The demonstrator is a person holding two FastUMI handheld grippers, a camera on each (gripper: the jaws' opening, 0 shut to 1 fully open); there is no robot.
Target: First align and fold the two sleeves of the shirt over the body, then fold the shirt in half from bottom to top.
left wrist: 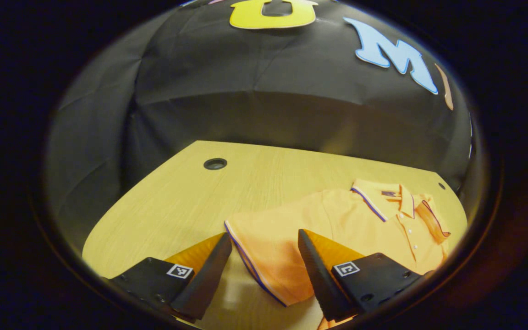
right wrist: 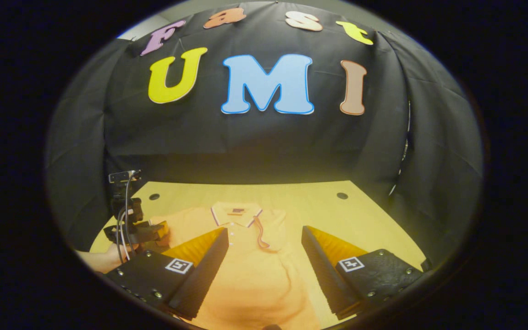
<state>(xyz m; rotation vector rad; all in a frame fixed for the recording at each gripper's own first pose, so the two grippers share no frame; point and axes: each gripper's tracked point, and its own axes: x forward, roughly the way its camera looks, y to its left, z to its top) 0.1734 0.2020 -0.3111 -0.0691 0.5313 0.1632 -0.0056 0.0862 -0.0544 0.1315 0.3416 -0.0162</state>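
Left sleeve not yet folded; both grippers released over the shirt.

The shirt (left wrist: 337, 224) lies flat on the table (left wrist: 172, 201), collar at 12 o'clock in the right gripper view. The left gripper (left wrist: 264, 256) hangs spread above the sleeve (left wrist: 264, 247) hem; a shallow pinch could slip off. The right gripper (right wrist: 264, 256) hovers spread. Open wood lies toward 10 o'clock.

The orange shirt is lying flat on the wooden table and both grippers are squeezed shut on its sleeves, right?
Not quite. The orange shirt does lie flat on the wooden table, but both grippers are open, not shut on the sleeves. In the left gripper view the left gripper hangs open over one sleeve; the right gripper view shows the right gripper open above the body.
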